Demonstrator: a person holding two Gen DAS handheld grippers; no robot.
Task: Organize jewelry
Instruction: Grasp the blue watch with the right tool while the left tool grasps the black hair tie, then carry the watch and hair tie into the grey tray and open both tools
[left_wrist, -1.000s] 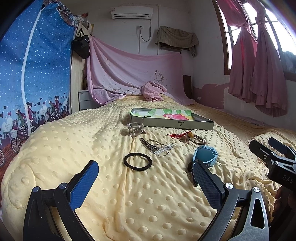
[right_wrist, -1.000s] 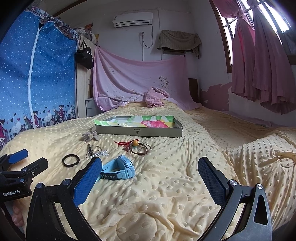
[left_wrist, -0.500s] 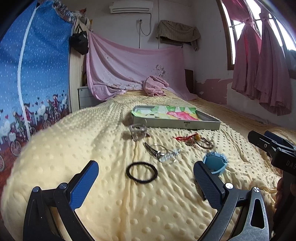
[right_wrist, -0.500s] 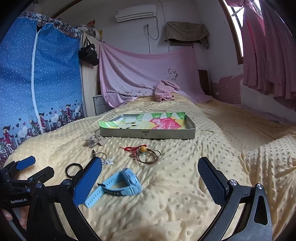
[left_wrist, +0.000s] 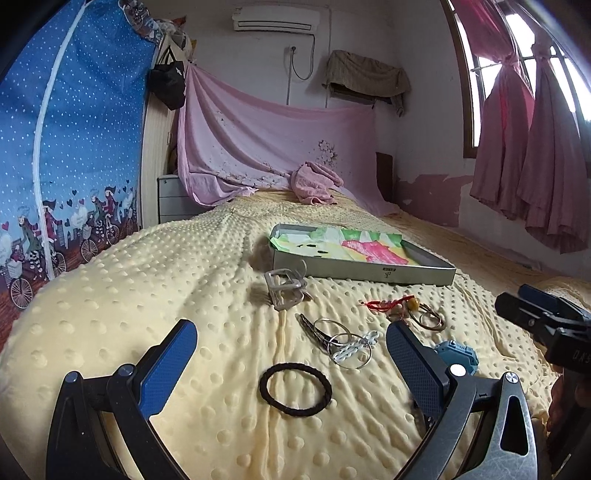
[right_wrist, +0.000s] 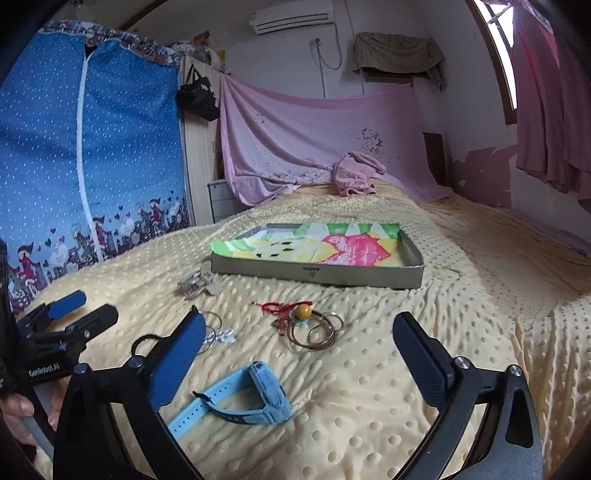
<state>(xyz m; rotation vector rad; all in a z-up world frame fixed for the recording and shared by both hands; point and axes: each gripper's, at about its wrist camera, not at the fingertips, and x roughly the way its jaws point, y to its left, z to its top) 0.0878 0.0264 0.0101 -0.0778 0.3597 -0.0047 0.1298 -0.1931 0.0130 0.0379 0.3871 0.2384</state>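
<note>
Jewelry lies on a yellow dotted blanket before a shallow grey tray (left_wrist: 384, 272) lined with colourful paper, also in the right wrist view (right_wrist: 317, 274). A black hair tie (left_wrist: 295, 389) lies just ahead of my open, empty left gripper (left_wrist: 291, 349). Beyond it lie silver rings with a clip (left_wrist: 341, 341) and a clear hair claw (left_wrist: 284, 286). A light blue watch (right_wrist: 255, 397) lies between the fingers of my open, empty right gripper (right_wrist: 299, 341). A red cord with an amber bead and bangles (right_wrist: 308, 323) lies further ahead.
A pink cloth (left_wrist: 314, 182) lies crumpled at the bed's far end under a hanging pink sheet. A blue fabric wardrobe (right_wrist: 88, 155) stands on the left. Pink curtains (left_wrist: 524, 147) hang on the right wall.
Both grippers have moved forward and lower toward the items. The hair tie now sits closer to the left gripper, and the watch now lies between the right gripper's fingers.
</note>
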